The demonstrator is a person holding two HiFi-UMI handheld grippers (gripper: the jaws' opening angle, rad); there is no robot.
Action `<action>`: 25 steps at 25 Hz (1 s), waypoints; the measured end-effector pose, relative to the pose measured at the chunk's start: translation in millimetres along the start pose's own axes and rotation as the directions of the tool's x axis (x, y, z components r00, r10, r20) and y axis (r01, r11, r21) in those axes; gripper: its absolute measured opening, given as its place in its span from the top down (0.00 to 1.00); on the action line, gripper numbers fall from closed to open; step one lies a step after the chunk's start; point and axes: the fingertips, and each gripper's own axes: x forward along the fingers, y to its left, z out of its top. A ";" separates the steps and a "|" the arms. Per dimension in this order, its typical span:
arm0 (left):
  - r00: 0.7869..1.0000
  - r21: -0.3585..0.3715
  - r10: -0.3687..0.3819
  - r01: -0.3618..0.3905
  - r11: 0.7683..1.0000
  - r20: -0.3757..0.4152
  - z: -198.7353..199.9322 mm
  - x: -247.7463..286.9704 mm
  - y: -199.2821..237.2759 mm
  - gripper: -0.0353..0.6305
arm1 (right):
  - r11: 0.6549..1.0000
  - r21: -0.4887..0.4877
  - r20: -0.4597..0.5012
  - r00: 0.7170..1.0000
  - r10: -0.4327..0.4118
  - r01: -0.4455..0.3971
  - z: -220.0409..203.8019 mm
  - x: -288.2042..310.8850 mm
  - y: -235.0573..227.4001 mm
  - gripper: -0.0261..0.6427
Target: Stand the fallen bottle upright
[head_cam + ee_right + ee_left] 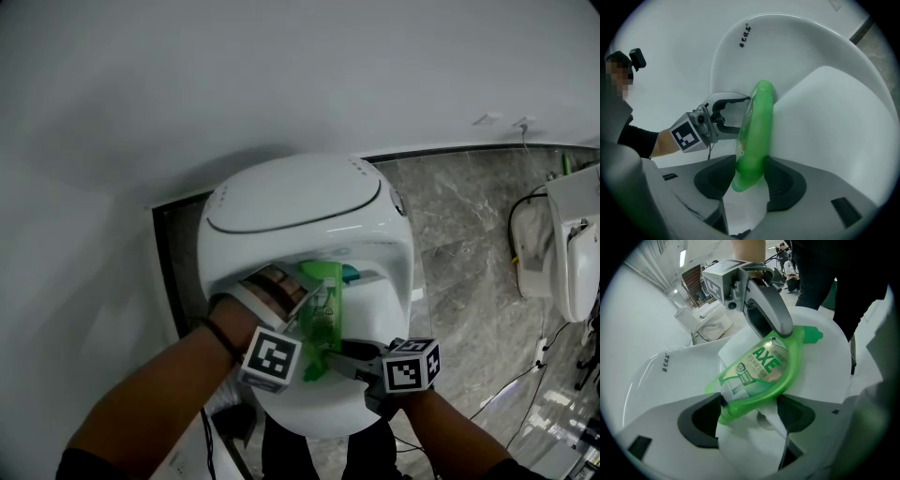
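A green bottle (324, 311) with an AXE label (764, 364) lies on its side on the white toilet's closed lid (309, 412). Its green cap (813, 335) points toward the right gripper. My left gripper (749, 416) stands open with the bottle's base between its jaws, and its marker cube (272, 357) shows in the head view. My right gripper (747, 180) is shut on the bottle's cap end, both pads against its narrow sides. Its cube (412, 365) sits at the lid's front right. Each gripper also appears in the other's view, the left gripper (736, 112) and the right gripper (774, 322).
The toilet's rounded white body (291, 216) rises just behind the bottle, against a white wall. A grey marble floor (469, 234) lies to the right, with another white fixture (562, 253) and loose cables (525, 375) on it. A teal object (350, 274) sits beside the bottle.
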 end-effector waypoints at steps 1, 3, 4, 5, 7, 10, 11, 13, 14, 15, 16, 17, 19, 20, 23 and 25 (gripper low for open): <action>1.000 -0.010 -0.011 0.011 1.000 0.016 2.9 -1.7 -1.0 0.36 | 1.000 0.018 0.007 1.000 0.013 -0.013 -0.2 0.1 0.1 0.65; 0.999 -0.022 -0.007 0.007 1.000 0.033 5.0 -3.0 -1.4 0.36 | 0.998 0.040 0.024 0.999 0.048 -0.049 0.8 -3.7 2.8 0.66; 0.999 -0.024 0.002 -0.002 1.000 0.037 5.2 -3.4 -1.2 0.37 | 0.996 0.047 0.030 0.997 0.069 -0.071 1.8 -6.7 5.6 0.66; 0.999 -0.025 0.011 -0.010 1.000 0.040 5.2 -4.1 -1.3 0.37 | 0.994 0.055 0.037 0.995 0.093 -0.095 3.2 -9.7 9.5 0.67; 0.999 -0.027 0.028 -0.027 0.999 0.042 4.8 -6.2 -2.0 0.38 | 0.986 0.085 0.054 0.989 0.139 -0.143 7.0 -15.1 18.6 0.67; 0.997 -0.021 0.063 -0.063 0.998 0.041 5.5 -9.9 -4.1 0.40 | 0.968 0.151 0.085 0.978 0.189 -0.200 11.5 -21.9 31.1 0.68; 0.996 -0.019 0.080 -0.079 0.997 0.044 7.3 -11.7 -4.9 0.40 | 0.962 0.171 0.092 0.976 0.200 -0.213 11.9 -23.8 34.1 0.68; 0.990 -0.030 0.125 -0.123 0.992 0.059 12.7 -16.6 -5.8 0.40 | 0.946 0.214 0.106 0.968 0.227 -0.245 11.3 -27.4 40.5 0.68; 0.987 -0.035 0.150 -0.148 0.988 0.062 14.7 -19.2 -6.1 0.40 | 0.936 0.231 0.114 0.963 0.245 -0.265 11.4 -29.4 44.8 0.69; 0.983 -0.037 0.175 -0.173 0.984 0.060 15.7 -21.5 -6.4 0.40 | 0.928 0.240 0.119 0.957 0.263 -0.285 12.2 -31.6 49.9 0.69; 0.979 -0.033 0.197 -0.195 0.980 0.055 16.1 -22.9 -6.8 0.40 | 0.921 0.242 0.126 0.951 0.282 -0.305 14.0 -33.8 56.3 0.71; 0.976 -0.024 0.213 -0.212 0.977 0.050 16.6 -23.2 -8.0 0.40 | 0.915 0.240 0.135 0.945 0.298 -0.323 16.6 -35.4 63.3 0.74; 0.974 -0.012 0.214 -0.214 0.977 0.072 24.8 -22.1 -14.2 0.45 | 0.917 0.216 0.139 0.940 0.312 -0.336 22.1 -33.5 75.7 0.94; 0.974 -0.017 0.205 -0.204 0.979 0.100 34.1 -21.9 -18.3 0.48 | 0.924 0.195 0.127 0.942 0.310 -0.330 23.6 -29.4 80.2 0.94; 0.971 -0.017 0.191 -0.191 0.981 0.142 58.9 -20.6 -23.2 0.53 | 0.958 0.130 0.083 0.966 0.245 -0.255 23.7 -21.8 76.3 0.94; 0.972 -0.005 0.191 -0.192 0.981 0.135 61.5 -19.4 -21.5 0.54 | 0.982 0.090 0.089 0.984 0.156 -0.164 25.0 -34.2 59.5 0.93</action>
